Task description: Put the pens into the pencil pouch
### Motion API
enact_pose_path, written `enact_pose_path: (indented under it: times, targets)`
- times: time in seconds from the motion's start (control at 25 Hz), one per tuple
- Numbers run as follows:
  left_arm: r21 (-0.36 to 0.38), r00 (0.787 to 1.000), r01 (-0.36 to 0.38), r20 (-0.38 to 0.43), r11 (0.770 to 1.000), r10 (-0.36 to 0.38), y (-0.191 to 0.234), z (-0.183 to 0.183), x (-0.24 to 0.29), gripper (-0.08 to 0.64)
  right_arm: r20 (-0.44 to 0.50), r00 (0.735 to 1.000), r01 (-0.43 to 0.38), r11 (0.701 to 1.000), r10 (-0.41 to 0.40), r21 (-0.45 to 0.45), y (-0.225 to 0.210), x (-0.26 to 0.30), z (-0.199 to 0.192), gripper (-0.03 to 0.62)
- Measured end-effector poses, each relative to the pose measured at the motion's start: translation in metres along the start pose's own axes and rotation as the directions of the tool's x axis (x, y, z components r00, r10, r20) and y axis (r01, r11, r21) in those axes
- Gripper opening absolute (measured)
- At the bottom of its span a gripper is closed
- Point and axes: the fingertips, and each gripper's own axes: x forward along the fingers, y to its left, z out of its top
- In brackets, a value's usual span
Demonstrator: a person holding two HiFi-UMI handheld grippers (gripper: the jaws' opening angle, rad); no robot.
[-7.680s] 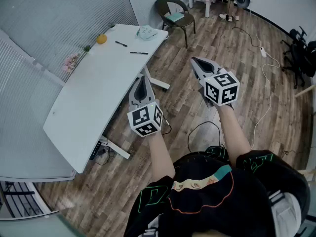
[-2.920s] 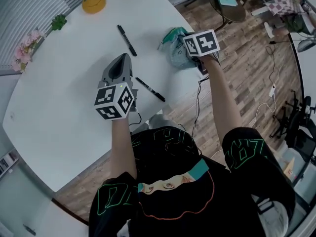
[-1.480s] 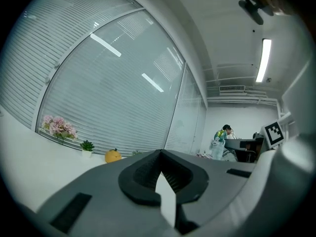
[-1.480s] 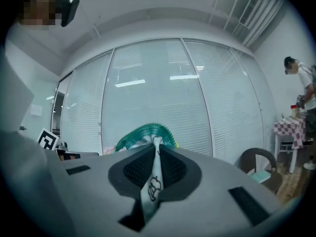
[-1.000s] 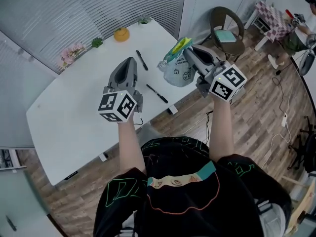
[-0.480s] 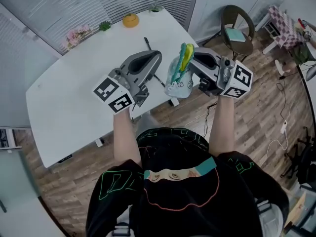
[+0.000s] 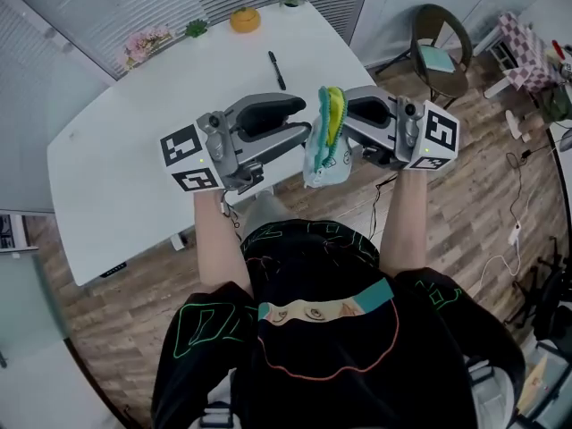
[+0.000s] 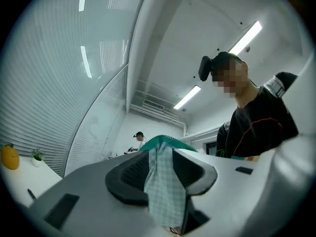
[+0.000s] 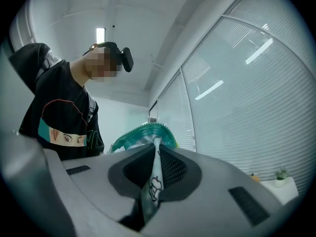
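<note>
The pale pencil pouch, with its green and yellow zip edge up, hangs in the air in front of me, over the table's near edge. My right gripper points left and is shut on its cloth; in the right gripper view the pouch is pinched thin between the pads. My left gripper points right at the pouch. Its jaws are opening, and the checked cloth hangs loosely between them. One black pen lies on the white table. A second pen is hidden behind the grippers.
An orange fruit-shaped thing, a small green plant and pink flowers line the table's far edge by the blinds. A brown chair stands on the wood floor at the right. Cables lie on the floor.
The right gripper has lifted the pouch off the table and swung it toward me. The left gripper has turned to face it, closed in, and spread its jaws around the cloth.
</note>
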Motion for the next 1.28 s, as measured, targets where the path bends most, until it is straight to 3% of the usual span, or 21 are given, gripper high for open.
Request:
enact_pose_path:
  times: [0.16,0.28,0.48,0.64,0.8,1.0,1.28]
  targets:
    - [-0.014,0.999,0.039,-0.012,0.999,-0.039,-0.006,-0.002,-0.001,0.163,-0.047,0.998,-0.034,0.999,0.034,-0.002,0.002,0.006,-0.010,0.025]
    - [0.001,0.998,0.014,-0.066,1.000,-0.014,-0.001,-0.014,0.000,0.160,-0.075,0.995,-0.063,0.998,0.063,-0.001,0.004,0.012,-0.017,0.025]
    - [0.034,0.997,-0.009,-0.074,0.999,0.012,0.001,-0.021,0.003,0.104,-0.091,0.993,-0.077,0.997,0.079,0.020,0.005,0.013,-0.021,0.025]
    - [0.112,0.992,-0.047,-0.113,0.993,0.060,0.004,-0.031,0.002,0.005,-0.144,0.989,-0.031,0.999,0.033,0.021,0.001,0.007,-0.032,0.025]
    - [0.116,0.991,-0.057,-0.117,0.992,0.070,0.011,-0.037,0.000,0.005,-0.179,0.984,0.021,1.000,-0.019,0.009,-0.006,0.004,-0.039,0.026]
    - [0.103,0.989,-0.095,-0.107,0.990,0.106,0.015,-0.041,-0.001,0.005,-0.199,0.969,0.144,0.989,-0.149,-0.044,-0.015,-0.011,-0.036,0.029]
    - [0.119,0.981,-0.185,-0.037,0.975,0.191,0.021,-0.035,-0.029,0.003,-0.112,0.968,0.226,0.974,-0.225,-0.004,-0.021,-0.040,-0.031,0.009]
